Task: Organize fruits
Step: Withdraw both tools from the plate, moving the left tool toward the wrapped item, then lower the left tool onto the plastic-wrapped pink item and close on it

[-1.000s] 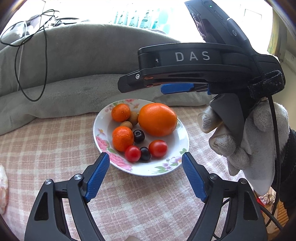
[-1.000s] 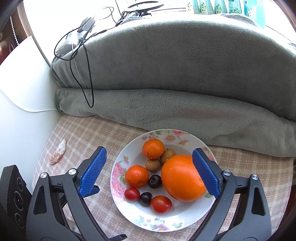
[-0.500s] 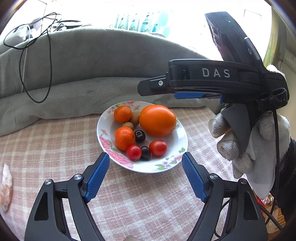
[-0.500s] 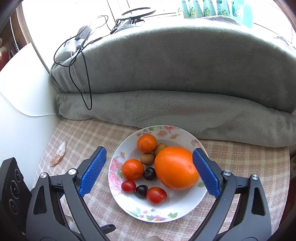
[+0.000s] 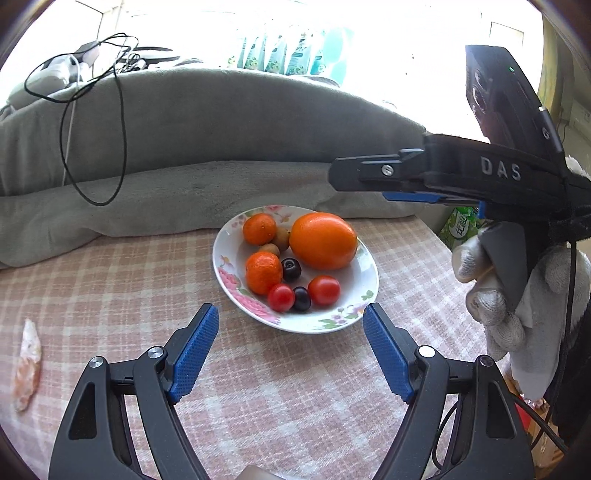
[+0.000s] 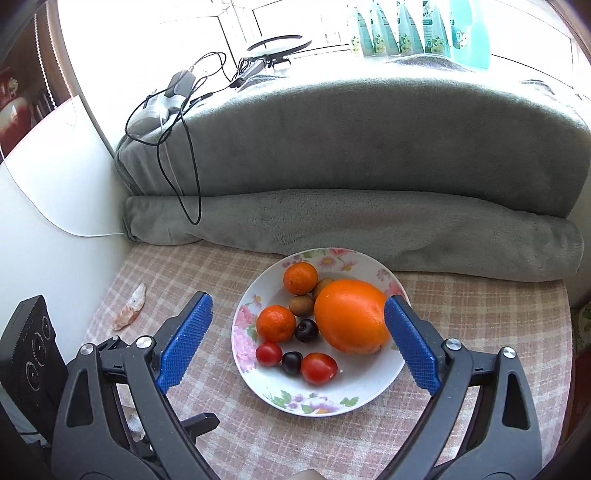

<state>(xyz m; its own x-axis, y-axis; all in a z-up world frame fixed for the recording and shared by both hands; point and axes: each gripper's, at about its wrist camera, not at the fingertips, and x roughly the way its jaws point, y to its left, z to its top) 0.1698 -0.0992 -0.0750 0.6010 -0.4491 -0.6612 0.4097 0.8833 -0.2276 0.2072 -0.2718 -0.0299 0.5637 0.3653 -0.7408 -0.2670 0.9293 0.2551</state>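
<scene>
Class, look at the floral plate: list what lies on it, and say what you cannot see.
On the floral plate: one large orange, two mandarins, two brown kiwis, two dark cherries and two cherry tomatoes. The orange partly covers one kiwi; anything beneath the fruit is hidden.

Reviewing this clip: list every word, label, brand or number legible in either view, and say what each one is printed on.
"DAS": raised letters on the side of the right hand-held gripper, seen from the left wrist view.
Green packet at the table's right edge: printed characters, too small to read.
Bottles on the windowsill: labels blurred, unreadable.
Nothing else legible.
</scene>
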